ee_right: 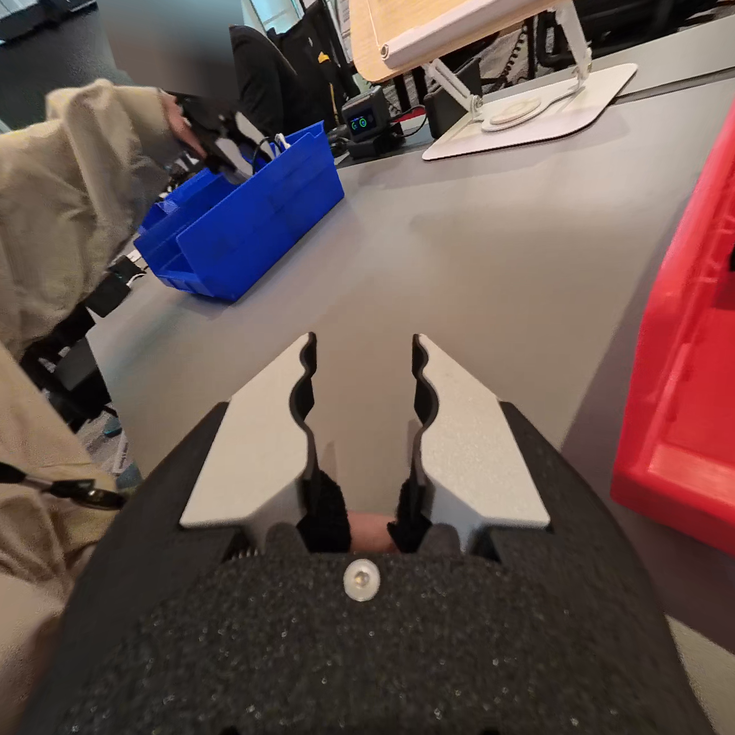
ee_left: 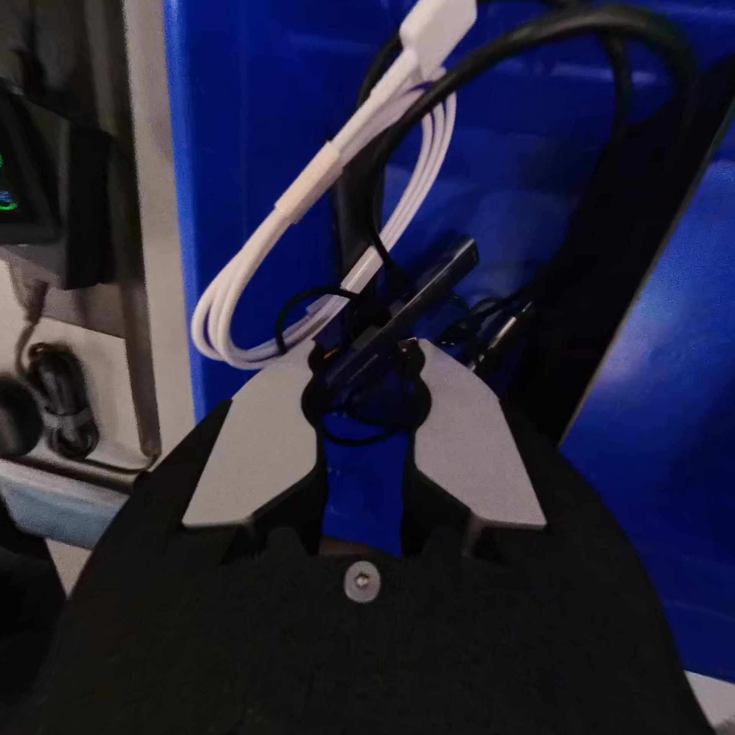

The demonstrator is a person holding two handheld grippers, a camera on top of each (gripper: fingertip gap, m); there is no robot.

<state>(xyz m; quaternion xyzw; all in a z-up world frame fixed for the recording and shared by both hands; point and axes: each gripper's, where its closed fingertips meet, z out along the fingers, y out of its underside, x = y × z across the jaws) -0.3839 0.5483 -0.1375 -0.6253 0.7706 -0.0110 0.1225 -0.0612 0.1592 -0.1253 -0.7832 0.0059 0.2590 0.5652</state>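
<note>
We have the left gripper (ee_left: 368, 360) down inside the blue bin (ee_left: 254, 159), jaws closed in on a flat dark device (ee_left: 413, 314), slim, bar-shaped, lying diagonally between the tips. Contact looks real at both tips, though the left wrist view is blurred, so grip quality is a judgement. The device sits in a tangle: a coiled white cable (ee_left: 318, 222) just beside it on the left side of the bin, a thick black cable (ee_left: 517, 51) looping over the top, thinner black wires under and around it. We can't tell whether any wire is caught in the jaws as well.

Right gripper (ee_right: 364, 350) hangs over bare grey worktop (ee_right: 477, 246), fingers apart, nothing between them. The red bin (ee_right: 676, 358) is at the worktop's right edge, near this gripper but not touching it. In the right wrist view the blue bin sits toward the far-left part of the worktop, with the other gripper dipped into it.

At the far edge: a white stand (ee_right: 537, 111) carrying a wood-coloured board, and a small black box with a lit green display (ee_right: 362, 115).

Status as we read it: device clamped but not lifted out of the blue bin. What the red bin holds is mostly out of view.
</note>
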